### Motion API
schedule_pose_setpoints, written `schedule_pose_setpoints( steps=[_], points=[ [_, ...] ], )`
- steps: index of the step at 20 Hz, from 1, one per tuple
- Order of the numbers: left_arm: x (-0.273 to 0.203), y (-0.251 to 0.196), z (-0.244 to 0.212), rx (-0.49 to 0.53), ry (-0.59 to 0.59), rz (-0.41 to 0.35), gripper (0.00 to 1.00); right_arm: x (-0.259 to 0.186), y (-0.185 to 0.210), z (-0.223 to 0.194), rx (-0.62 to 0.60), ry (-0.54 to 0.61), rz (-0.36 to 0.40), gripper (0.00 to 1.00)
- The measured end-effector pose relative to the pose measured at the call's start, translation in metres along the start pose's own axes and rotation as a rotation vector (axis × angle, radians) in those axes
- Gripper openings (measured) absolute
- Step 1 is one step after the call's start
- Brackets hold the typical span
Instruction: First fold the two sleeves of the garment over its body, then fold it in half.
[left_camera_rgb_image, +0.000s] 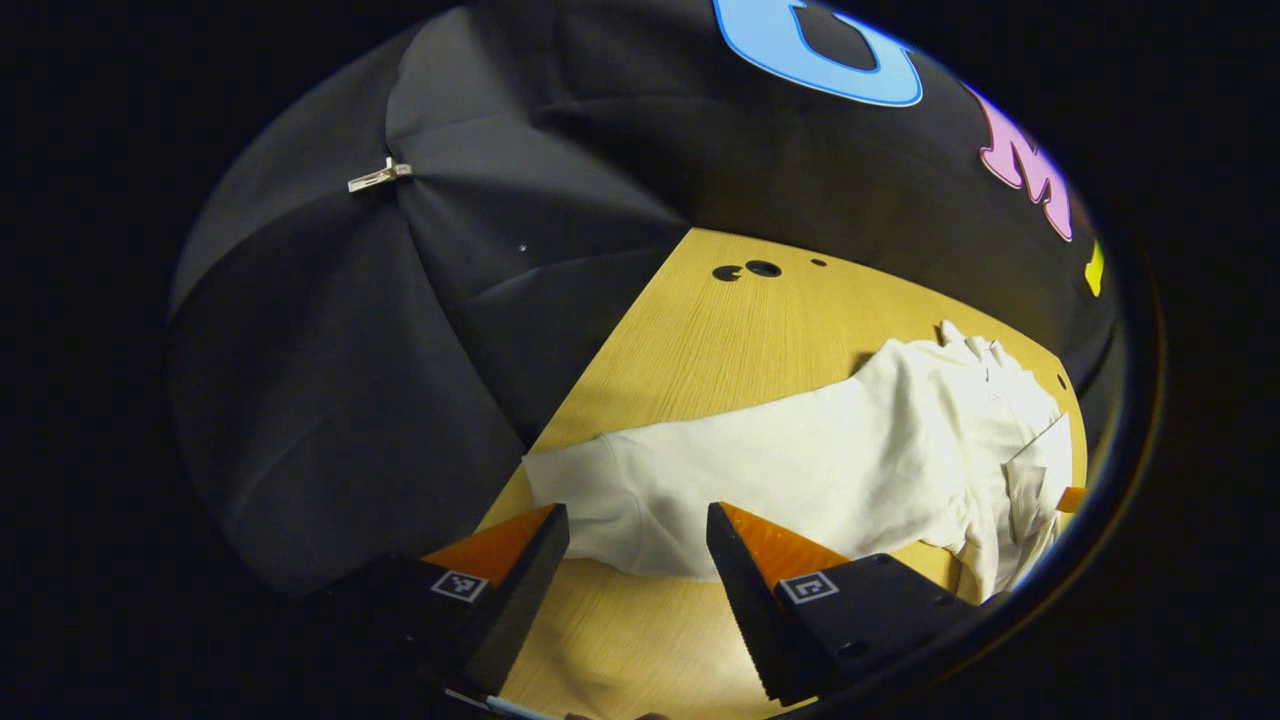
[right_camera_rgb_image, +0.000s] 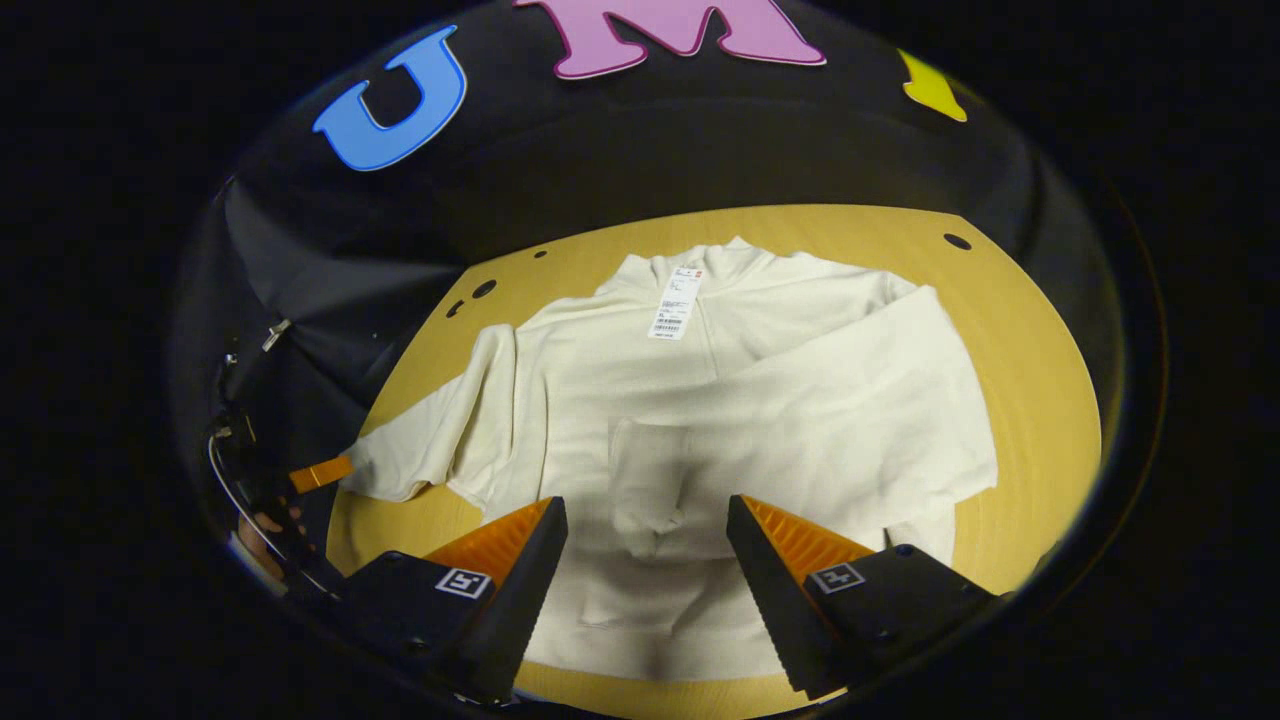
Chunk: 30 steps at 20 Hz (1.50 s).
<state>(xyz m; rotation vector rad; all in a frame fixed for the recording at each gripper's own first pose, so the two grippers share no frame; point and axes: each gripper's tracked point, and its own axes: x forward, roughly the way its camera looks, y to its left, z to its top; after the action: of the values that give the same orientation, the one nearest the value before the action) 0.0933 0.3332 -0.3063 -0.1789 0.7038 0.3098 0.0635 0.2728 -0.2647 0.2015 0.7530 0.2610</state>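
Observation:
A cream sweatshirt (right_camera_rgb_image: 760, 400) lies flat on the wooden table (right_camera_rgb_image: 1030, 380), collar away from me, a paper tag (right_camera_rgb_image: 675, 305) at the neck. One sleeve (right_camera_rgb_image: 800, 390) is folded across the body, its cuff (right_camera_rgb_image: 645, 500) just ahead of my right gripper (right_camera_rgb_image: 645, 560), which hovers open over the hem. The other sleeve (right_camera_rgb_image: 420, 450) still stretches out sideways. In the left gripper view that sleeve (left_camera_rgb_image: 720, 480) runs across the table, its cuff end (left_camera_rgb_image: 560, 480) just beyond my left gripper (left_camera_rgb_image: 635, 545), which is open, a finger on either side. The left gripper (right_camera_rgb_image: 320, 472) also shows by the cuff.
Several round holes (left_camera_rgb_image: 745, 270) mark the table's far corner. The black cloth wall (left_camera_rgb_image: 400, 350) hangs close behind the table edges, with a small clip (left_camera_rgb_image: 378, 176) on it. A hand (right_camera_rgb_image: 265, 530) holds the left gripper at the table's left side. Bare wood (left_camera_rgb_image: 640, 640) lies under the left gripper.

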Motion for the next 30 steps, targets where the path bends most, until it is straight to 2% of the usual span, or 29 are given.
schedule_pose_setpoints(
  steps=[4,8,10,11,12,16,17,18,20,21,22,23,25,30],
  points=[
    [0.021,0.009,-0.006,-0.014,0.049,0.035,0.89,-0.028,-0.036,-0.016,0.002,0.002,-0.046,0.99],
    [0.035,0.014,-0.015,0.007,0.107,0.052,0.89,-0.039,-0.061,-0.037,0.056,0.027,-0.088,0.99],
    [0.039,0.012,-0.015,-0.008,0.107,0.036,0.92,-0.043,-0.07,-0.041,0.03,0.027,-0.105,0.99],
    [0.038,0.013,-0.012,-0.008,0.098,0.035,0.88,-0.044,-0.073,-0.042,0.011,0.029,-0.113,0.99],
    [0.038,0.012,-0.015,-0.007,0.107,0.031,0.91,-0.045,-0.074,-0.043,0.006,0.029,-0.115,0.99],
    [0.043,0.009,-0.01,0.005,0.048,0.027,0.83,-0.048,-0.078,-0.047,0.033,0.028,-0.105,0.99],
    [0.042,0.007,-0.011,0.011,0.035,0.026,0.68,-0.048,-0.081,-0.05,0.026,0.033,-0.11,0.99],
    [0.042,0.005,-0.011,0.027,0.04,0.024,0.64,-0.05,-0.084,-0.051,0.023,0.037,-0.113,0.99],
    [0.04,0.006,-0.012,0.037,0.064,0.045,0.42,-0.054,-0.092,-0.055,0.034,0.038,-0.114,0.99],
    [0.039,0.005,-0.012,0.054,0.071,0.055,0.27,-0.057,-0.097,-0.056,0.041,0.038,-0.117,0.99],
    [0.039,0.004,-0.01,0.067,0.079,0.066,0.23,-0.06,-0.103,-0.056,0.046,0.038,-0.121,0.99],
    [0.038,0.004,-0.009,0.077,0.084,0.072,0.14,-0.063,-0.108,-0.057,0.052,0.036,-0.125,0.99],
    [0.035,0.0,-0.007,0.074,0.084,0.063,0.08,-0.07,-0.118,-0.058,0.067,0.029,-0.131,0.99],
    [0.007,-0.019,0.012,0.024,-0.006,0.026,0.07,-0.077,-0.132,-0.065,0.064,0.037,-0.122,0.99]
  ],
)
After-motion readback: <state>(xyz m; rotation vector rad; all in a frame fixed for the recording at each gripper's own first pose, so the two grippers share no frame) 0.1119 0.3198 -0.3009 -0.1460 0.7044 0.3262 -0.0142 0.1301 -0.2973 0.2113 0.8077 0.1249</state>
